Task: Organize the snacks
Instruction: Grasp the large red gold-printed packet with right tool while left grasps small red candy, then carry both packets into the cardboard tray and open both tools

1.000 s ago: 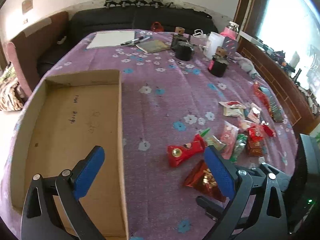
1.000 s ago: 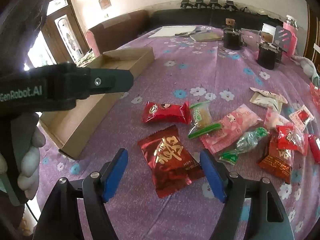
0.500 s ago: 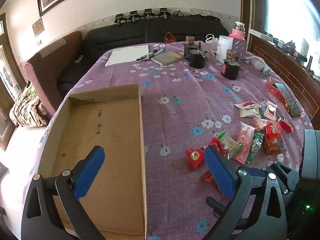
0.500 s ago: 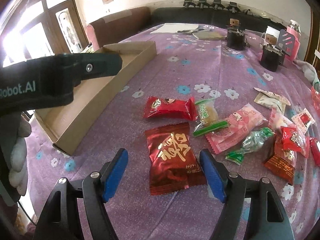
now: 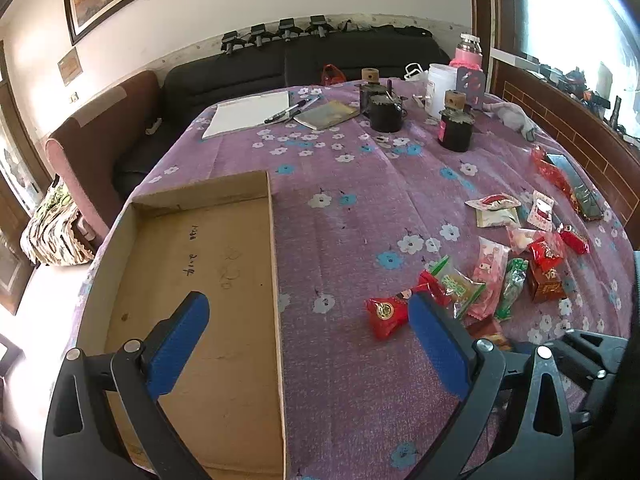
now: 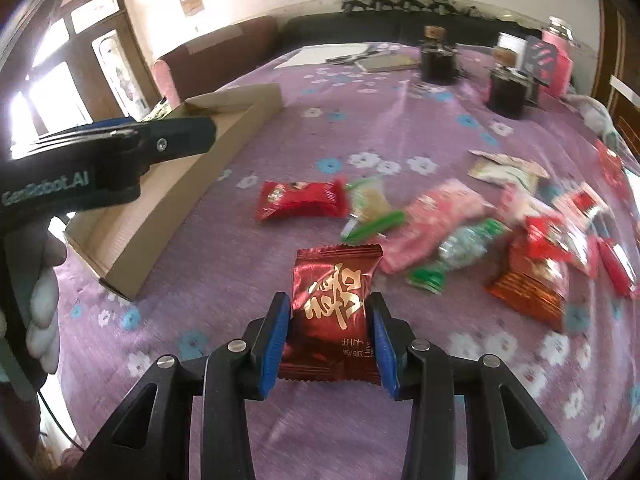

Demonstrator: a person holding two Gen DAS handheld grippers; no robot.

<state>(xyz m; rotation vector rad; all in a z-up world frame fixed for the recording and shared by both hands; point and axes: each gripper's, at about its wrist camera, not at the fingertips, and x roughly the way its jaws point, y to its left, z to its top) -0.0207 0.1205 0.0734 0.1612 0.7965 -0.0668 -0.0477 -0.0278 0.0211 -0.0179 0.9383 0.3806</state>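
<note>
Jaws closing on dark red foil snack packet — right gripper, lower centre.
Left gripper wide apart, empty — over cardboard tray edge.

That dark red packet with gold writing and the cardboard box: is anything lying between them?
No. In the right wrist view only bare flowered purple tablecloth lies between the dark red packet and the cardboard box.

Black sofa, bright window
</note>
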